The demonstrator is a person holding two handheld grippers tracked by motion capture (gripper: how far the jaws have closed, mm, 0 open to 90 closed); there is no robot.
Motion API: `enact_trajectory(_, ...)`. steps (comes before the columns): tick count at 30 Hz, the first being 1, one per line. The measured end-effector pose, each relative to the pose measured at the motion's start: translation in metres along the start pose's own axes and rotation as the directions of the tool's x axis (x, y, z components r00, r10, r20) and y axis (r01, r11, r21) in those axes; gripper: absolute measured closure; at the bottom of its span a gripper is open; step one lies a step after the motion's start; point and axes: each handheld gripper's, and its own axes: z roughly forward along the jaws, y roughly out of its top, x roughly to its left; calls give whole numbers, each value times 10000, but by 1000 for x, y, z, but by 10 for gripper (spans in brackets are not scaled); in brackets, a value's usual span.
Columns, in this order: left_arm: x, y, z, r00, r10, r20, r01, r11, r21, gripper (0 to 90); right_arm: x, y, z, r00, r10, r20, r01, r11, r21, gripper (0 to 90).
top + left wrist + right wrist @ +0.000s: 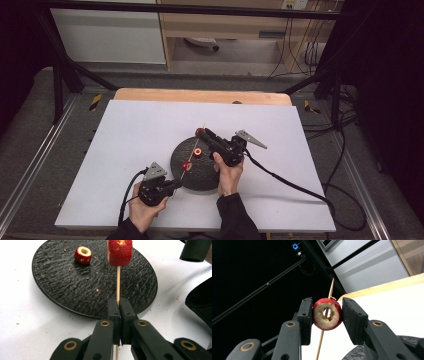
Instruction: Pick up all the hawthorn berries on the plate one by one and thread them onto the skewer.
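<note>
A thin wooden skewer (118, 282) runs from the left hand-held gripper (172, 185), whose jaws are pinched together on its lower end, up and away across a round, rough-textured black plate (62, 290) on the white counter (130, 130). One cored red fruit piece (119, 251) already sits on the shaft above the plate. The right hand-held gripper (327, 315) is clamped on a second hollowed red ring of fruit (327, 314), and the skewer's pointed tip (331, 287) passes through its pale, ragged core. The ring lies at the skewer's far end from the left hand-held gripper, so the next move likely means sliding it down along the stick's long axis toward the first piece. A third cored piece (83, 255) rests loose on the plate, amid crumbs.
</note>
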Motion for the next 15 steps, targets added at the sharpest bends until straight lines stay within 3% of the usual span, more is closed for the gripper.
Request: enact_trajectory(15, -1, 19, 8, 10000, -3, 67, 4, 9999, -123, 887, 1, -15, -4, 10000, -43, -70, 47, 9984, 561, 617)
